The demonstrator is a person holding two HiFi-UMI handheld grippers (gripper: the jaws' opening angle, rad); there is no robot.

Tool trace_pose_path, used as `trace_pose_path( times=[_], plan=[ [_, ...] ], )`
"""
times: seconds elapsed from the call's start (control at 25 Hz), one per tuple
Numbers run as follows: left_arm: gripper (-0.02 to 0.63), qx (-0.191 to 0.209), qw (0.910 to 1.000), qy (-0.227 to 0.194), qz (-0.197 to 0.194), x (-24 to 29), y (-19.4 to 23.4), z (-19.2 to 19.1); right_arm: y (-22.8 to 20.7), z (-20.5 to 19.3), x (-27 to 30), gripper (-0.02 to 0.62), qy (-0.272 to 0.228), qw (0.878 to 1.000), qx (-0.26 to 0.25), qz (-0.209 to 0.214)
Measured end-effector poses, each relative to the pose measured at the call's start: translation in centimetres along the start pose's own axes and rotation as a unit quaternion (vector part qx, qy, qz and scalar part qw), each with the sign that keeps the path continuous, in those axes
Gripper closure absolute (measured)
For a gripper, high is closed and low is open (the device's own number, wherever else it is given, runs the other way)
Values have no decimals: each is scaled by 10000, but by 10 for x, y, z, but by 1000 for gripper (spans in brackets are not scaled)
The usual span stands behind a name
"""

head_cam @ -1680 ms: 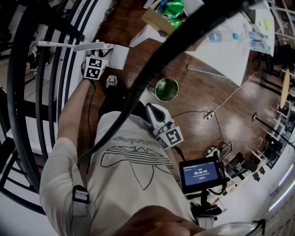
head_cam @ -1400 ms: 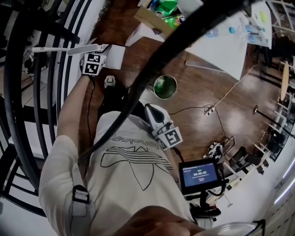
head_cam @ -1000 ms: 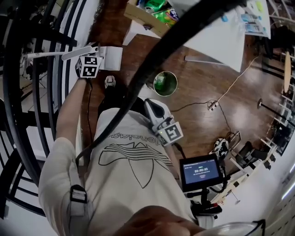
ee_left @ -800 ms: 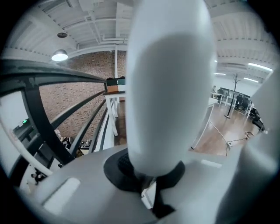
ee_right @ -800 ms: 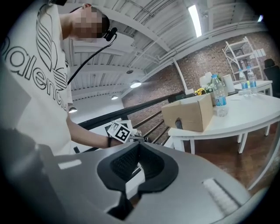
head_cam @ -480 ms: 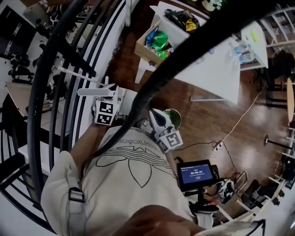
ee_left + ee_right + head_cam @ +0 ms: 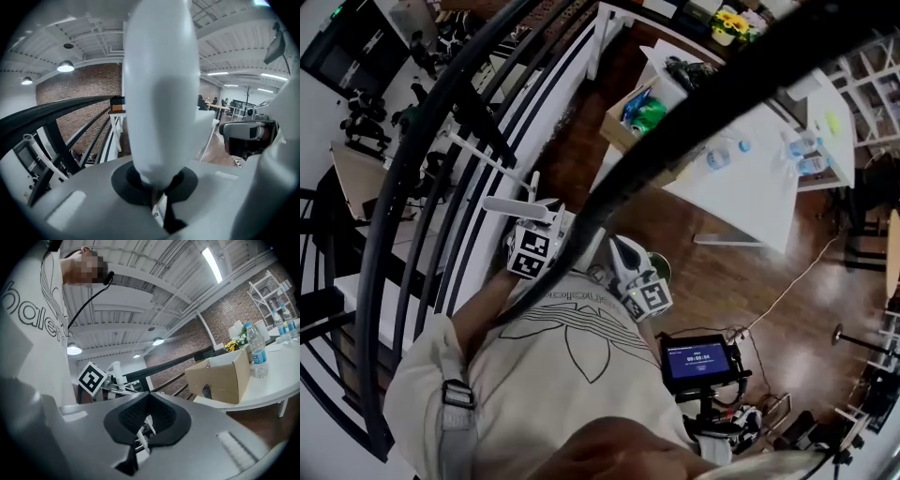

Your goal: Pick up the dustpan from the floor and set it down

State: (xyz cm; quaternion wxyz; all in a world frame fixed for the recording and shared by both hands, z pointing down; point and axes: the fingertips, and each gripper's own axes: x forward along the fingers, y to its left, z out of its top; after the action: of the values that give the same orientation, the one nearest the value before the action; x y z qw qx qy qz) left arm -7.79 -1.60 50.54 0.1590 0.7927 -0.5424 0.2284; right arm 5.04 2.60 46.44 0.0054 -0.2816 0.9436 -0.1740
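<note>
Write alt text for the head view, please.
From above: a person in a white T-shirt holds a white dustpan in the left gripper, off the floor beside a black railing. The right gripper hangs empty near the chest. A white table stands ahead.

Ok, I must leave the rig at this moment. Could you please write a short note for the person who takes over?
Left gripper: shut on the handle of the dustpan.
Right gripper: shut, nothing in it.
Dustpan: in the air beside the black railing, off the floor.
Done: the pickup.
Left: set the dustpan down and let go.
</note>
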Motion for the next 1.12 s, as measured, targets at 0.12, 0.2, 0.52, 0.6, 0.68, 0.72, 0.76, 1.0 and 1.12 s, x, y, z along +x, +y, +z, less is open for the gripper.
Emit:
trace_pose_path(
  times=[0.12, 0.2, 0.52, 0.6, 0.68, 0.72, 0.76, 1.0, 1.12],
  plan=[
    [583, -14, 9999, 109, 53, 4, 1, -6, -3, 0, -2, 594, 9, 10000, 21, -21],
    [583, -50, 9998, 190, 30, 8, 5, -12, -1, -2, -5, 594, 53, 10000, 38, -66],
    [580, -104, 9994, 309, 108, 62, 54, -25, 3, -16, -5, 594, 300, 9994, 26, -166],
    [580, -102, 9992, 396, 4, 76, 54, -39, 4, -23, -17, 594, 397, 9986, 86, -338],
    [577, -93, 9989, 455, -49, 92, 59, -51, 1, -27, -23, 594, 499, 9976, 136, -469],
    [577, -64, 9988, 474, -42, 100, 62, -56, 0, -28, -24, 594, 549, 9970, 169, -524],
    [577, -15, 9989, 474, -19, 109, 67, -62, -1, -30, -24, 594, 588, 9964, 187, -574],
    [575, 91, 9990, 429, 92, 154, 83, -81, -4, -42, -38, 594, 812, 9921, 235, -924],
    [574, 25, 9990, 433, 90, 173, 88, -94, -6, -47, -44, 594, 945, 9896, 249, -1056]
  ],
)
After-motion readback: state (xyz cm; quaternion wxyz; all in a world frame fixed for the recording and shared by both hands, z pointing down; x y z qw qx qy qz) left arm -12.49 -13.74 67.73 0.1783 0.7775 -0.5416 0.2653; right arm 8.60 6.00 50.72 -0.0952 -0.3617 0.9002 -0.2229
